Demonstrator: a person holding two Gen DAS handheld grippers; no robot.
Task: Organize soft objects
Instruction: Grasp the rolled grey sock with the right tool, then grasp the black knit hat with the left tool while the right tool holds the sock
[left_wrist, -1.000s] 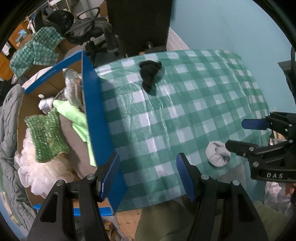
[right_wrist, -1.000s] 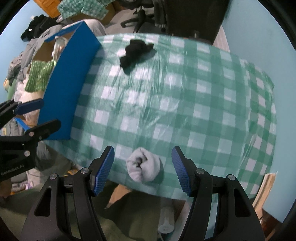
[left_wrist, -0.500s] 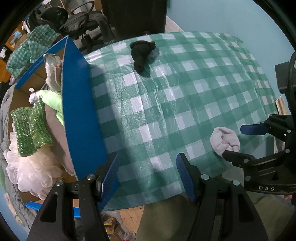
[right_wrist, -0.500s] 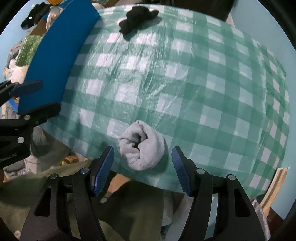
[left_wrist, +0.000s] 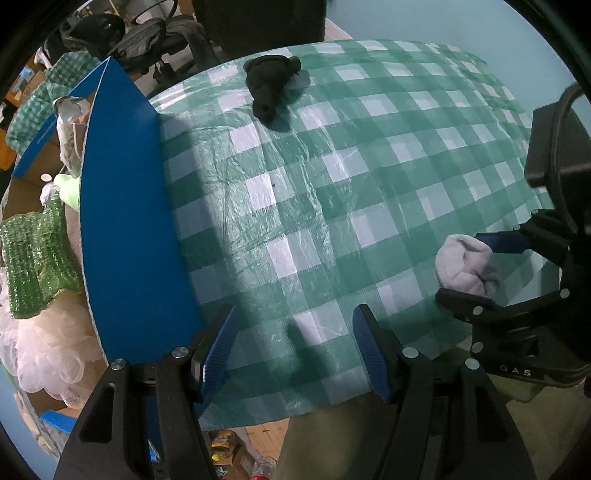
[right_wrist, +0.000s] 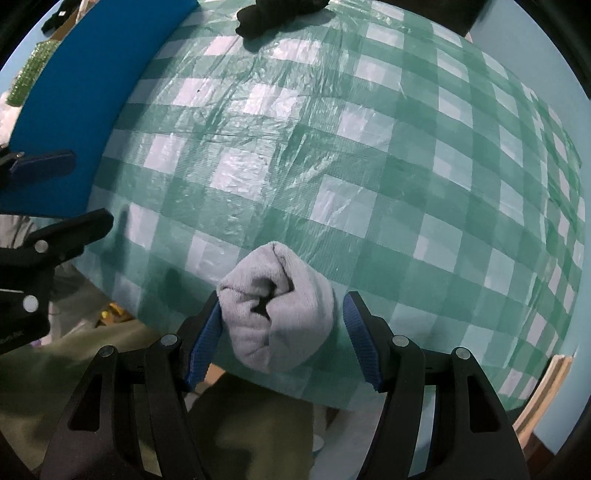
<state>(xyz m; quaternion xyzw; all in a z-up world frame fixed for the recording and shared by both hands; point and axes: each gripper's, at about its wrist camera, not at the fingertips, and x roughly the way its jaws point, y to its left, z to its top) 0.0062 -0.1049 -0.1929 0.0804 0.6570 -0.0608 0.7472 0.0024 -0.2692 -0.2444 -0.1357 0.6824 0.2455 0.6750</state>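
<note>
Straddling: right gripper (right_wrist: 282, 328), jaws spread around the grey rolled sock (right_wrist: 277, 314); left pad looks to touch it, right pad apart.
Sock place: near edge of the checked tablecloth (right_wrist: 332, 166).
Left gripper (left_wrist: 291, 350): jaws spread, nothing between.
Black sock (left_wrist: 271, 81): far across cloth.
Blue box (left_wrist: 125, 221): beside cloth, holding scrubbers.

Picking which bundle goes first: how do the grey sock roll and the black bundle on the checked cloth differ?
The grey sock roll lies at the near edge of the tablecloth, between the open right gripper's fingers; the black bundle lies at the far edge with no gripper near it. The grey one is a tight, rounded roll; the black one looks looser and lumpier. Both are soft fabric, outside the blue-sided box.
</note>
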